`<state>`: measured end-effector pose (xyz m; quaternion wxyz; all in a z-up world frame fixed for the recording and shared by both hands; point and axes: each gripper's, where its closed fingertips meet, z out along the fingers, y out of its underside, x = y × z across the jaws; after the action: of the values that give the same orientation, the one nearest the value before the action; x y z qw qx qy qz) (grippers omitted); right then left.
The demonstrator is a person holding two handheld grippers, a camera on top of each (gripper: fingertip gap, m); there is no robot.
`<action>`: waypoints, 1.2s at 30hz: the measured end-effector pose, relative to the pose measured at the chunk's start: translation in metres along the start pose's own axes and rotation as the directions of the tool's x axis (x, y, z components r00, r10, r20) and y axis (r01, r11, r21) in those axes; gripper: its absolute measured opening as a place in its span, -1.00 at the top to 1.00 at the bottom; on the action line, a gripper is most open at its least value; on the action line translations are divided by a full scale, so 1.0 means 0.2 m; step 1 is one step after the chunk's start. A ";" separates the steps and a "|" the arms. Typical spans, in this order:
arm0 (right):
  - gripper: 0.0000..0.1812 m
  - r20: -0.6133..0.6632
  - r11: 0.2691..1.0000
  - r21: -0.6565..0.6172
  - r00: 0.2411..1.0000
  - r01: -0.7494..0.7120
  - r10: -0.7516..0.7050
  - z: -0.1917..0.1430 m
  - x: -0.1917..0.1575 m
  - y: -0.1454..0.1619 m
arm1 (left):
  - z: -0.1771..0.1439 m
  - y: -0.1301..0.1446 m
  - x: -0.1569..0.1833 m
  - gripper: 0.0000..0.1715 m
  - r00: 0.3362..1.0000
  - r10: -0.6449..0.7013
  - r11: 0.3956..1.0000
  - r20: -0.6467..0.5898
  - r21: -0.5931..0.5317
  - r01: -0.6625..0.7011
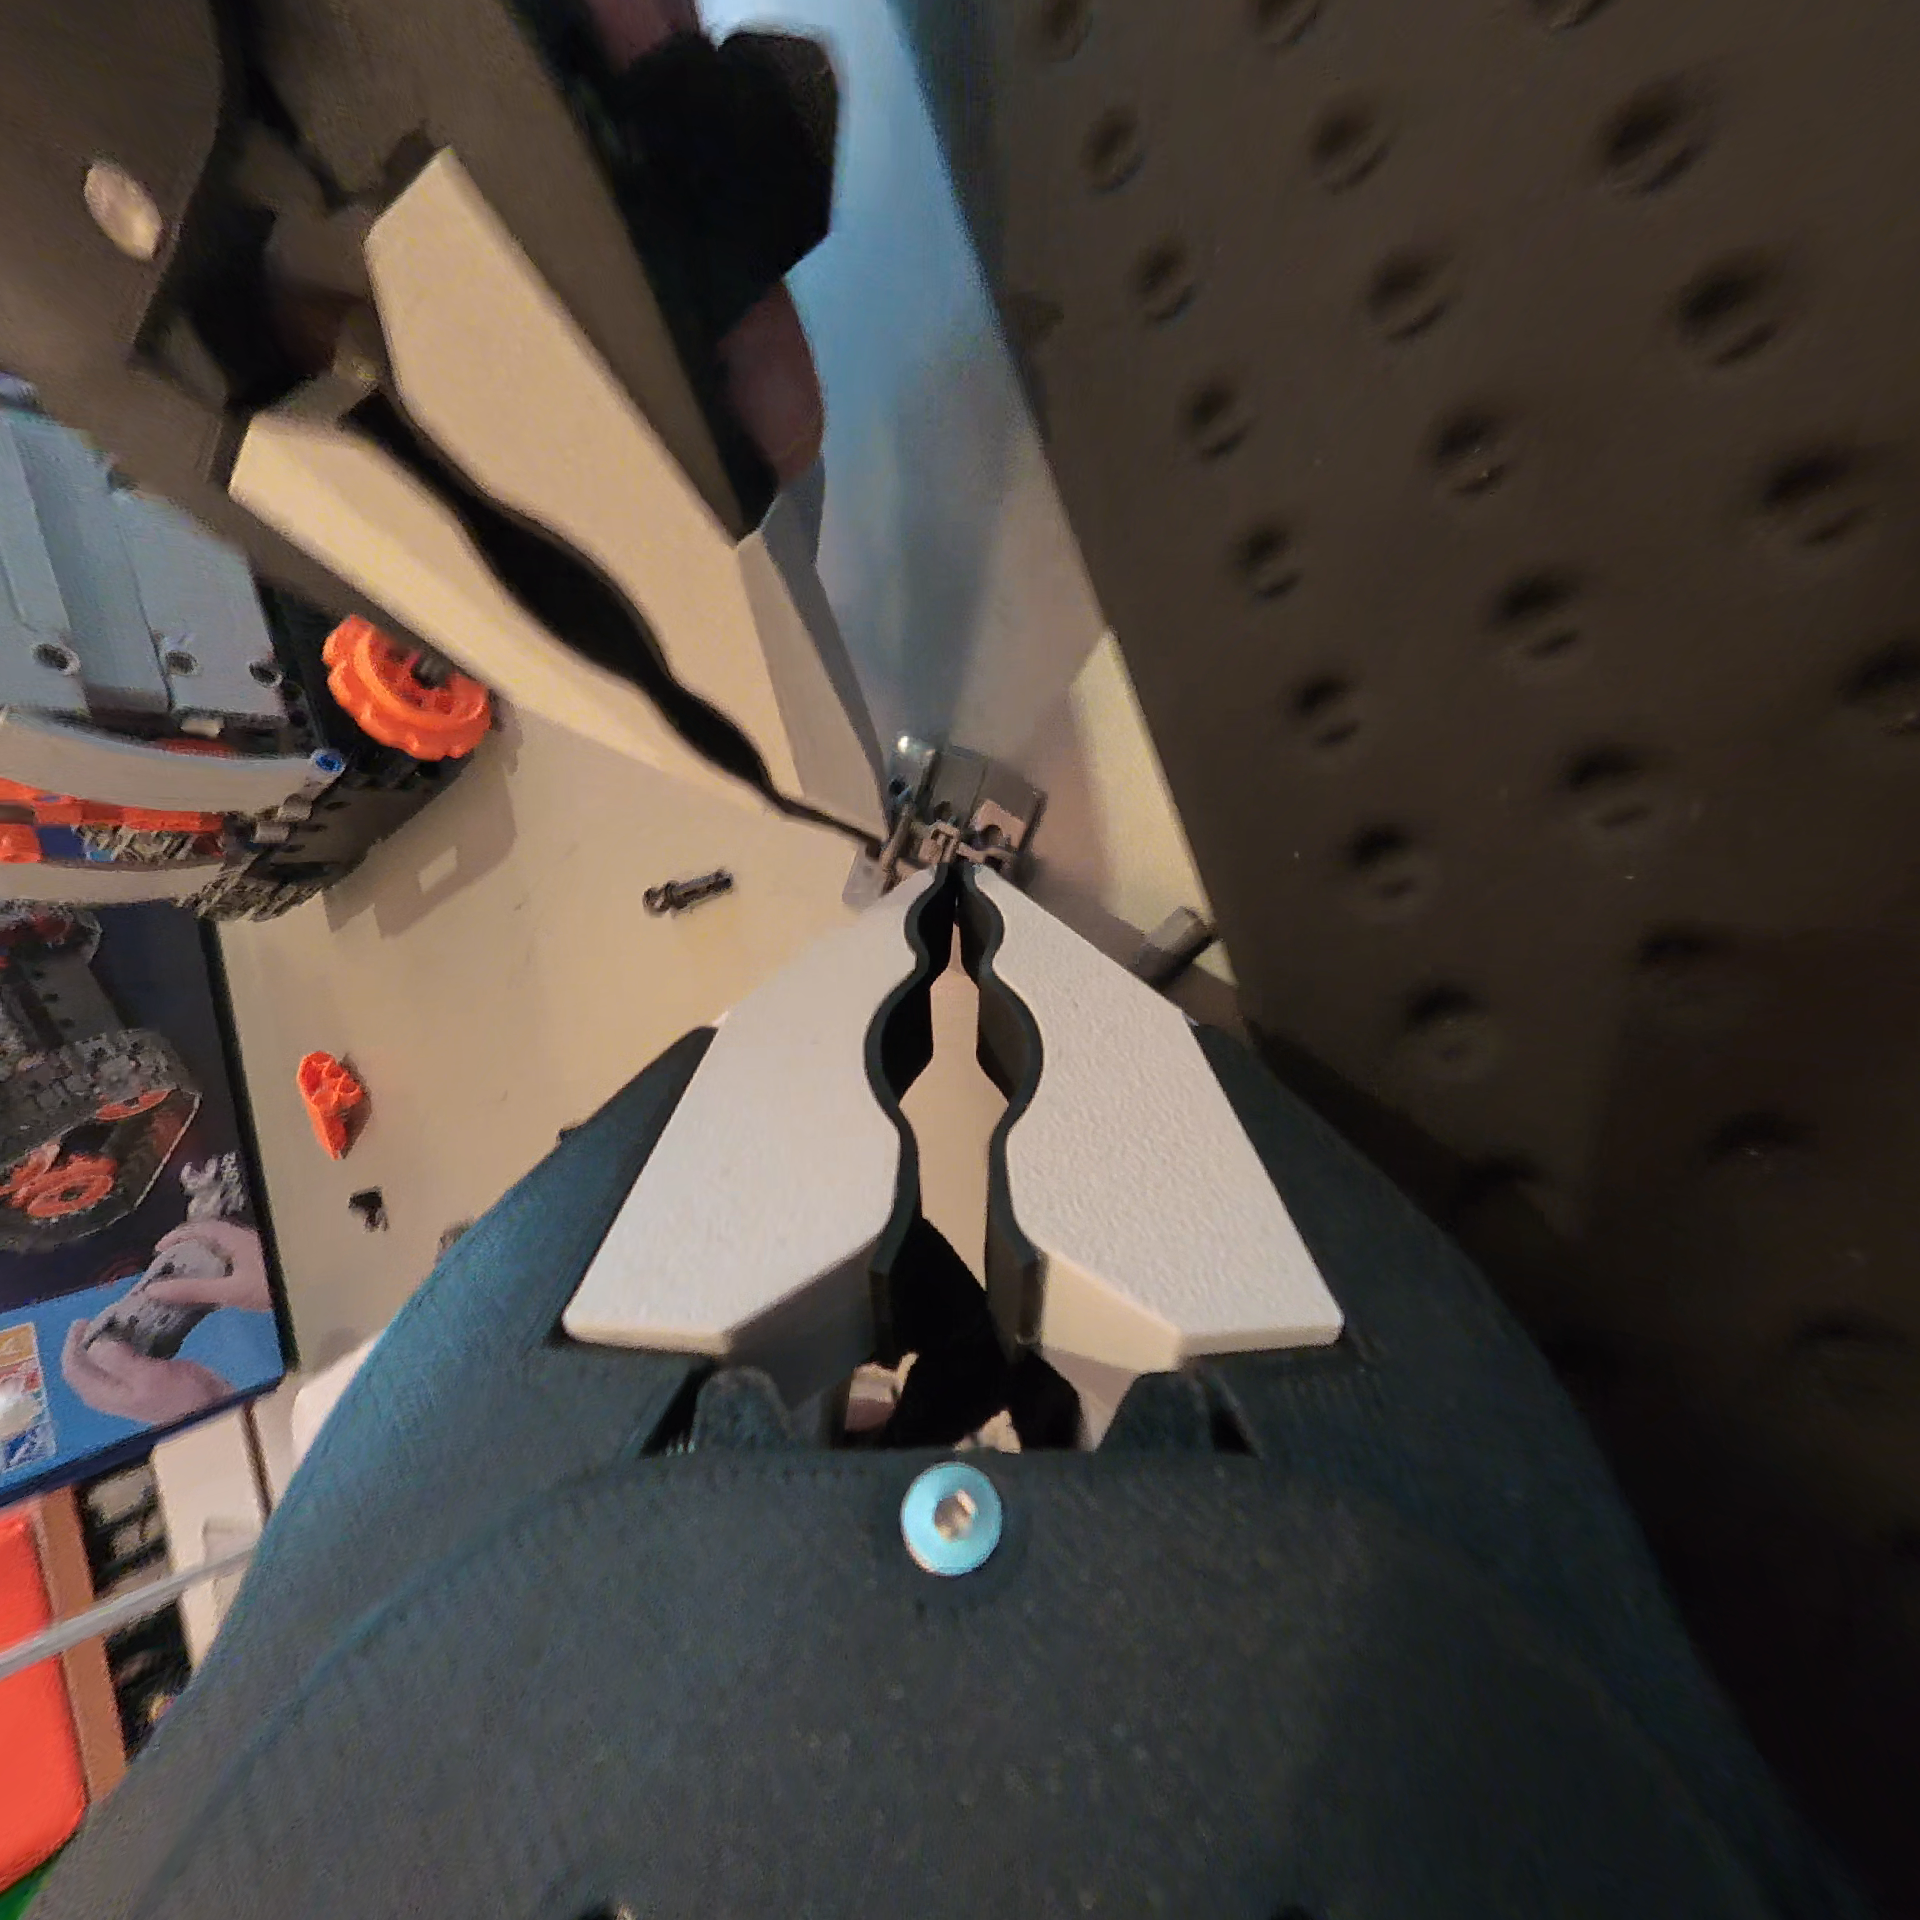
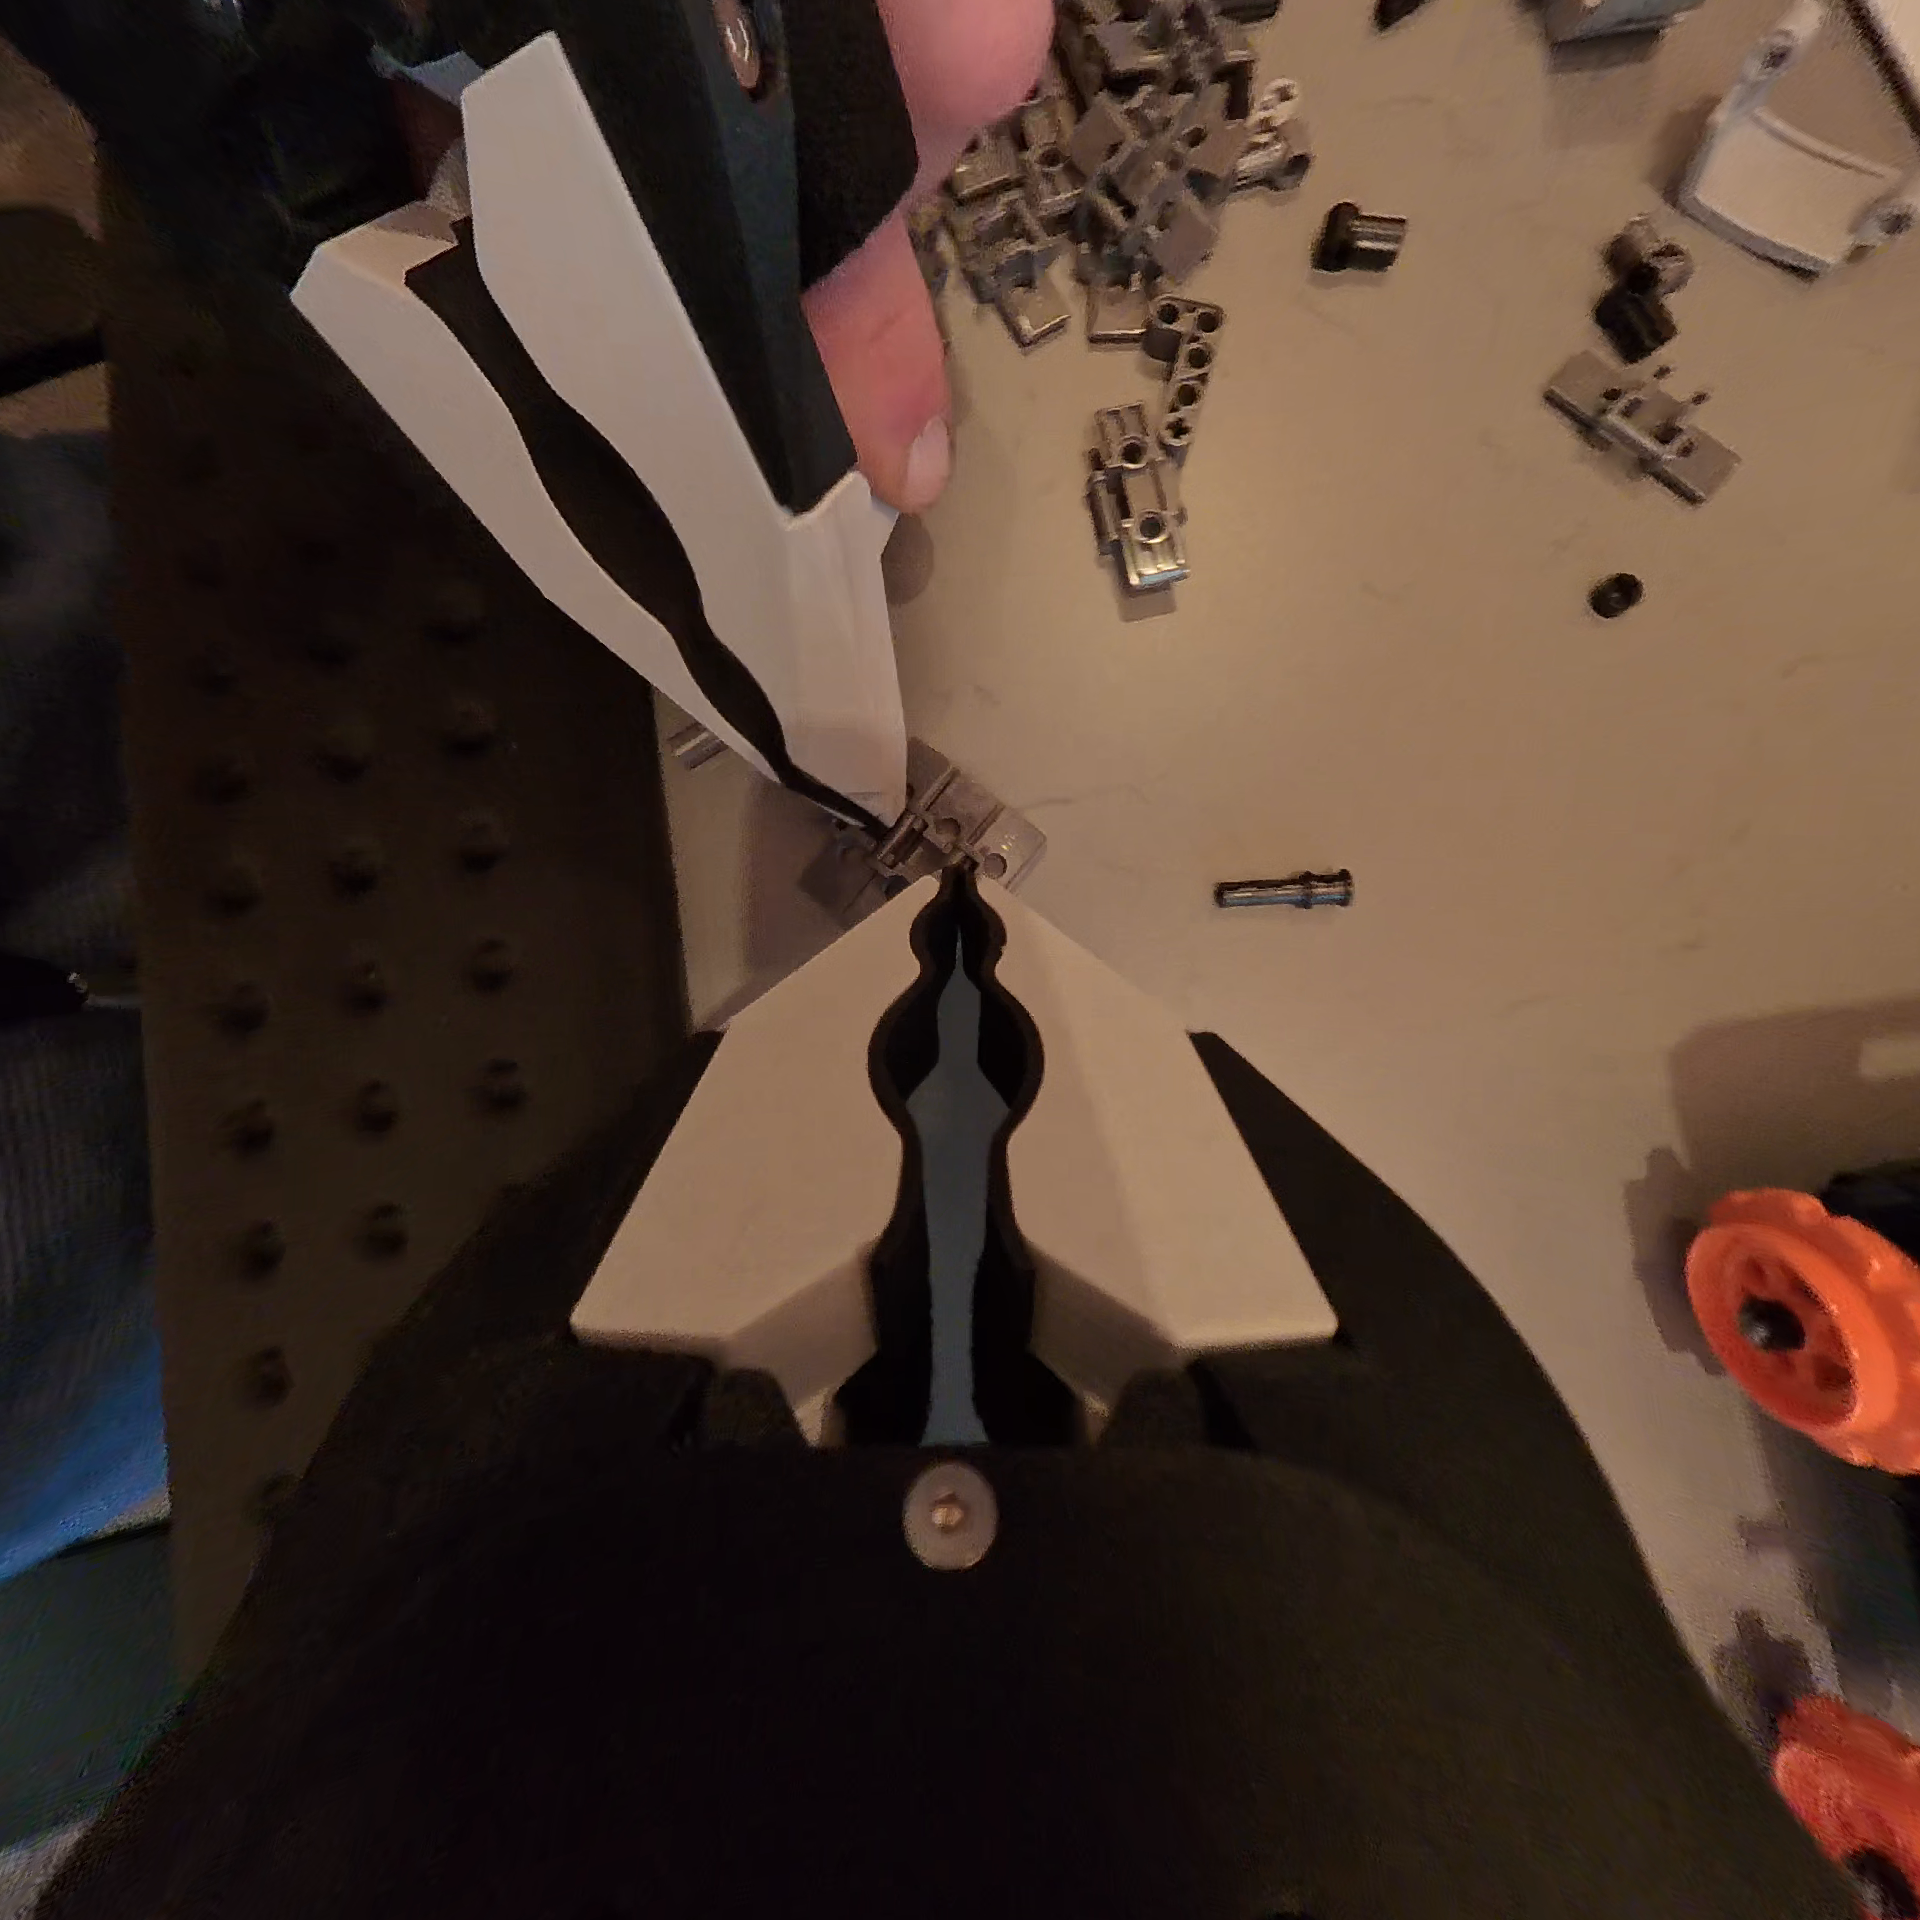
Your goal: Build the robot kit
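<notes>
Indoors, beige table (image 2: 1351,727), grey pieces (image 2: 1101,197) scattered.

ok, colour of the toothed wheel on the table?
Orange wheel, clearest in the right wrist view.

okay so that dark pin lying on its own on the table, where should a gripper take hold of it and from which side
Probably the pin is best gripped mid-shaft from above, jaws closing across its narrow width. It lies flat on the table, long axis across the right wrist view, with bare surface around it. Both the right gripper and left gripper are shut on the grey link piece.
</notes>
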<state>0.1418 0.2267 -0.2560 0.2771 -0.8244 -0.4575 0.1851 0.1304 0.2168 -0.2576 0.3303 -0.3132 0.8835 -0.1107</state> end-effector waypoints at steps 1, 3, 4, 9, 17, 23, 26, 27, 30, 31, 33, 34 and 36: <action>1.00 -0.025 1.000 0.015 1.000 -0.011 0.012 0.00 0.01 -0.01 | 0.00 0.02 -0.01 1.00 1.000 -0.007 1.000 0.015 -0.012 0.007; 1.00 -0.040 0.999 0.051 0.999 -0.002 0.004 0.00 -0.01 -0.02 | -0.02 0.03 -0.02 0.99 0.999 -0.040 0.999 0.015 -0.014 0.040; 1.00 -0.066 0.999 0.052 0.998 0.006 -0.002 0.00 0.00 -0.01 | -0.03 0.03 -0.04 0.93 0.997 -0.062 0.998 0.043 -0.017 0.063; 1.00 -0.070 0.998 0.055 0.997 -0.009 0.013 -0.01 0.01 0.00 | -0.05 0.04 -0.05 0.78 0.979 -0.200 0.979 0.046 -0.016 0.201; 1.00 -0.068 0.999 0.032 0.998 0.018 -0.016 -0.03 0.02 0.01 | 0.01 0.02 -0.02 0.90 0.944 -0.329 0.944 -0.014 -0.012 0.329; 1.00 -0.025 0.992 0.012 0.992 0.127 -0.127 -0.06 0.04 0.01 | 0.02 0.05 -0.01 1.00 0.967 -0.249 0.968 -0.059 -0.007 0.249; 1.00 0.021 0.981 -0.020 0.981 0.193 -0.193 -0.06 0.05 0.02 | 0.03 0.06 -0.03 1.00 0.971 -0.229 0.973 -0.062 -0.011 0.229; 1.00 0.033 0.973 -0.020 0.973 0.231 -0.230 -0.06 0.05 0.02 | 0.03 0.07 -0.04 1.00 0.972 -0.228 0.974 -0.064 -0.010 0.227; 1.00 0.080 0.953 -0.021 0.950 0.303 -0.301 -0.04 0.03 0.02 | 0.03 0.08 -0.05 1.00 0.975 -0.216 0.976 -0.060 -0.009 0.216; 1.00 0.087 0.946 -0.022 0.944 0.322 -0.319 -0.03 0.03 0.03 | 0.03 0.08 -0.06 1.00 0.974 -0.217 0.976 -0.059 -0.011 0.217; 1.00 0.099 0.945 -0.027 0.942 0.326 -0.322 -0.03 0.03 0.03 | 0.03 0.09 -0.06 1.00 0.972 -0.225 0.974 -0.066 -0.006 0.225; 1.00 0.102 0.942 -0.025 0.938 0.334 -0.330 -0.03 0.02 0.03 | 0.03 0.09 -0.06 1.00 0.972 -0.226 0.974 -0.067 -0.004 0.226; 1.00 0.111 0.947 -0.023 0.942 0.322 -0.318 -0.03 0.02 0.03 | 0.03 0.09 -0.06 1.00 0.972 -0.225 0.974 -0.066 -0.004 0.225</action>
<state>0.1500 0.2258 -0.2556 0.2620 -0.7337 -0.6029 0.1720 0.1329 0.2377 -0.2633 0.2871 -0.4068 0.8524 -0.1594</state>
